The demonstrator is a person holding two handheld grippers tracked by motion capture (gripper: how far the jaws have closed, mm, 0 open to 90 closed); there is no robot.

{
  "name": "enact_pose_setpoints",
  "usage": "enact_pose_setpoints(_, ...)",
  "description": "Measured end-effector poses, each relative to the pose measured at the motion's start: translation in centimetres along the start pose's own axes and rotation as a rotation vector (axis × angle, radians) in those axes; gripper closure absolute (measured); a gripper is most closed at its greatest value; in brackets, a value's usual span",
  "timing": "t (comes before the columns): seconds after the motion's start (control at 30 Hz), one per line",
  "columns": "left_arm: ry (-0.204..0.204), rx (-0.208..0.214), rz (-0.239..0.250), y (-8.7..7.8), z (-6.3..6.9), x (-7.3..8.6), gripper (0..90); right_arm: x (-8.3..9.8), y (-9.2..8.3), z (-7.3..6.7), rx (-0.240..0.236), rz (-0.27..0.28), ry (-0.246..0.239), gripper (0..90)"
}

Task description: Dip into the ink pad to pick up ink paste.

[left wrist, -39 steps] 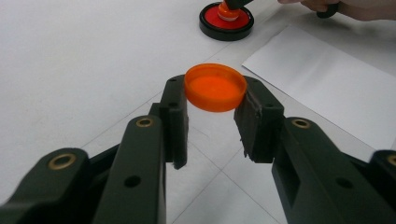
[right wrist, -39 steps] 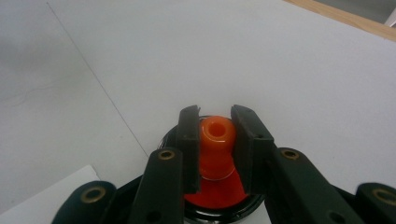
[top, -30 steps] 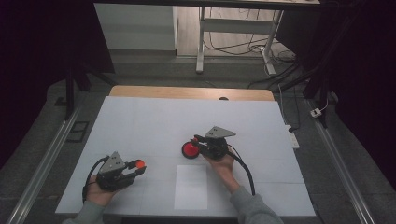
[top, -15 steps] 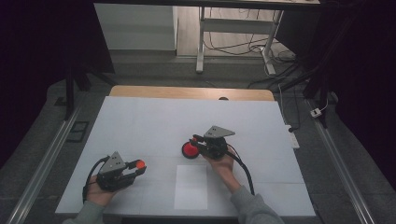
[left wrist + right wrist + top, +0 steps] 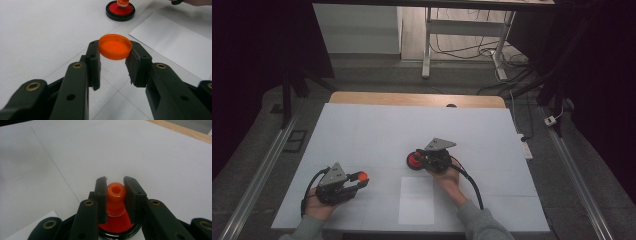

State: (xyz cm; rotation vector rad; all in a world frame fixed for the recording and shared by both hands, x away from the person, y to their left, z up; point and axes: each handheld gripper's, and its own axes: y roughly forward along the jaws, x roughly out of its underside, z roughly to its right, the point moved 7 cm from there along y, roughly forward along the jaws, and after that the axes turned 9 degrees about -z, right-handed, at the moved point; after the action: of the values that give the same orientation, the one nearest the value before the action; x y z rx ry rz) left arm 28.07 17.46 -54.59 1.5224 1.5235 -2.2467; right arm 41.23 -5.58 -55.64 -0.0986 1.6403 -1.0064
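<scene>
Orange cap (image 5: 115, 46) sits clamped in the left gripper (image 5: 113, 66), left of the white paper sheet (image 5: 416, 200); beyond the sheet, the right gripper (image 5: 115, 195) pinches the stamp's orange handle (image 5: 115, 195) over its red pad (image 5: 414, 161).

Table (image 5: 377, 130) brightly lit — surroundings dark, perhaps underexposed.

Left gripper (image 5: 354, 181): in left hand (image 5: 319, 205), low at near-left, jaws level, clamped on something small. Right gripper (image 5: 419, 161): in right hand (image 5: 449, 177), mid-table, jaws pointing left, clamped; forearm (image 5: 479, 222) angled in from below.
</scene>
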Motion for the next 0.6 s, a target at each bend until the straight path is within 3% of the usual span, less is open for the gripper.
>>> enact_pose_setpoints(0.6, 0.004, 0.0, 0.003, -0.08, 0.03, -0.01, 65.1, 0.51, 0.49, 0.0, 0.019, -0.029, -0.012, 72.4)
